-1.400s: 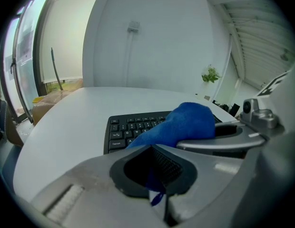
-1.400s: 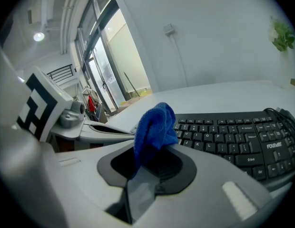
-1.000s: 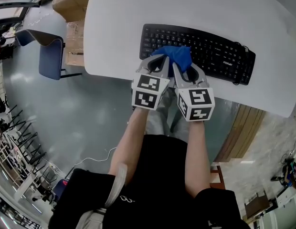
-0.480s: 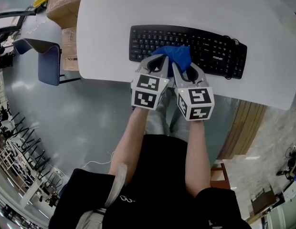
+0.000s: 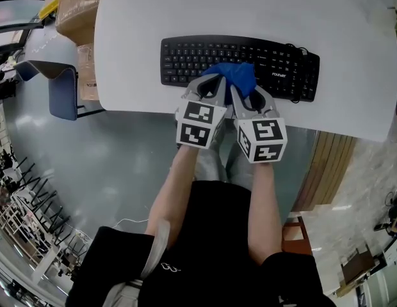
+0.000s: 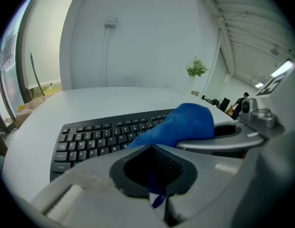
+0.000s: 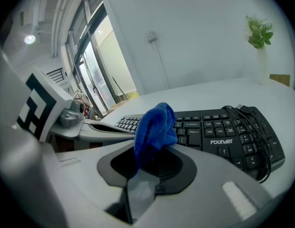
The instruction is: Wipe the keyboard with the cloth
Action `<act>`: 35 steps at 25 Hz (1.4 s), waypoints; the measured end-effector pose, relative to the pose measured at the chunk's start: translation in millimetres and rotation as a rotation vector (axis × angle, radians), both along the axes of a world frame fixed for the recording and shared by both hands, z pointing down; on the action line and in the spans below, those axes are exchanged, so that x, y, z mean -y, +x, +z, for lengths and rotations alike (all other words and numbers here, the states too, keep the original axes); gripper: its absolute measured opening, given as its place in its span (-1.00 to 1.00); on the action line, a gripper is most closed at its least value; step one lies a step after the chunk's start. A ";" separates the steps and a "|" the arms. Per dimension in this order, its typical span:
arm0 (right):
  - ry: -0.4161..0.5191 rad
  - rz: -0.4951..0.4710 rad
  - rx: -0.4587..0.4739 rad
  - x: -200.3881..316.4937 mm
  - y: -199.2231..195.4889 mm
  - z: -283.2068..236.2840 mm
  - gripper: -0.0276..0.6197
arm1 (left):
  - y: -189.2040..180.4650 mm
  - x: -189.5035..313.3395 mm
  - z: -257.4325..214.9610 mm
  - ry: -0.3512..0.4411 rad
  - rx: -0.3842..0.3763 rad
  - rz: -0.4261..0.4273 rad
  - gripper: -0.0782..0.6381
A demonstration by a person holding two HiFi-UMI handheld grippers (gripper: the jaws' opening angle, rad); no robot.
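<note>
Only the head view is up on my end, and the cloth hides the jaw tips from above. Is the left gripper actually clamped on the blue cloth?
Observer: Yes. In the left gripper view the left gripper is shut on the blue cloth, and a thin strip of the cloth pokes out below the closed jaws.
Operator: Right one too?
Observer: Yes. In the right gripper view the right gripper is shut on the same cloth, which bunches up in a lump above its jaws.
</note>
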State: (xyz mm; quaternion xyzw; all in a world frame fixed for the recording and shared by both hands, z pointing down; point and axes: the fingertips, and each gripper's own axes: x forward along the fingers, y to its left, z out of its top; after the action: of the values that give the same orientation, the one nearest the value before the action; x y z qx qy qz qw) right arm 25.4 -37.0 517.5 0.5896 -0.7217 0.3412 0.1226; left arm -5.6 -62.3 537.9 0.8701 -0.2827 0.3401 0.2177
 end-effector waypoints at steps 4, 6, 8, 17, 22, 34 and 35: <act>0.000 0.008 0.003 -3.9 8.7 2.4 -0.63 | 8.9 -2.0 1.5 0.005 0.002 0.005 -0.79; -0.001 0.010 0.004 -5.8 12.2 3.0 -0.63 | 12.5 -3.4 1.9 0.006 0.002 0.006 -0.79; -0.003 0.012 0.003 -7.6 16.1 3.4 -0.63 | 16.6 -4.9 2.1 0.005 0.002 0.008 -0.79; -0.003 0.036 0.000 -17.9 37.4 2.8 -0.63 | 38.9 -14.5 1.1 0.004 -0.003 0.034 -0.79; -0.005 0.053 -0.005 -23.7 51.4 2.0 -0.63 | 53.3 -20.2 0.3 0.000 -0.009 0.051 -0.79; -0.013 0.099 -0.026 -40.1 88.5 0.6 -0.63 | 93.0 -37.4 -1.2 -0.003 -0.018 0.102 -0.79; -0.013 0.103 -0.026 -41.6 91.5 0.3 -0.63 | 96.1 -39.0 -1.4 -0.004 -0.019 0.106 -0.79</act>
State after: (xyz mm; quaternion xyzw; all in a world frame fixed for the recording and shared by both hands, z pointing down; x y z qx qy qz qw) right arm 116.9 4.7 517.8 0.6294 -0.6866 0.3441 0.1184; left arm 90.5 -23.3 536.5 0.8867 -0.2333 0.3433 0.2036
